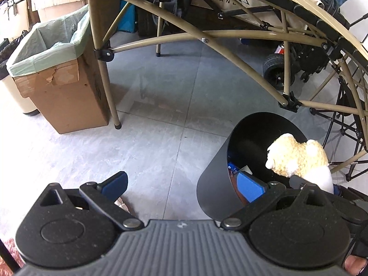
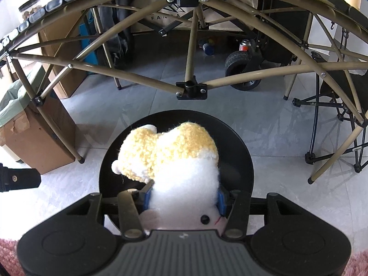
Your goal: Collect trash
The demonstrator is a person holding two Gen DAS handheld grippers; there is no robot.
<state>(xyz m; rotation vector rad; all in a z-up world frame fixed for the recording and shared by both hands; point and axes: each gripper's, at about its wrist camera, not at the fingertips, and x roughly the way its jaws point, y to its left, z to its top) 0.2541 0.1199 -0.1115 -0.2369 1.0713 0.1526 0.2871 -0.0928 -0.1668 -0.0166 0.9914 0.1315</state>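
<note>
A white and yellow plush toy [image 2: 181, 161] hangs over the mouth of a black round bin [image 2: 241, 151], with my right gripper [image 2: 184, 200] shut on its white body, blue pads pressing both sides. In the left wrist view the same plush toy [image 1: 296, 156] sits above the bin [image 1: 214, 184], which holds some blue and white scraps [image 1: 232, 169]. My left gripper [image 1: 185, 184] is open wide with nothing gripped. Its right finger [image 1: 250, 186] is over the bin's opening and its left finger [image 1: 119, 181] is over the floor, so the bin's near wall stands between them.
A cardboard box [image 1: 64, 96] lined with a green bag stands on the floor to the left. Tan folding table legs [image 1: 108, 85] cross the space behind. A wagon wheel [image 1: 276, 71] and a folding chair frame [image 2: 340, 133] are at the right. Pink rug [image 2: 9, 253] lies nearest me.
</note>
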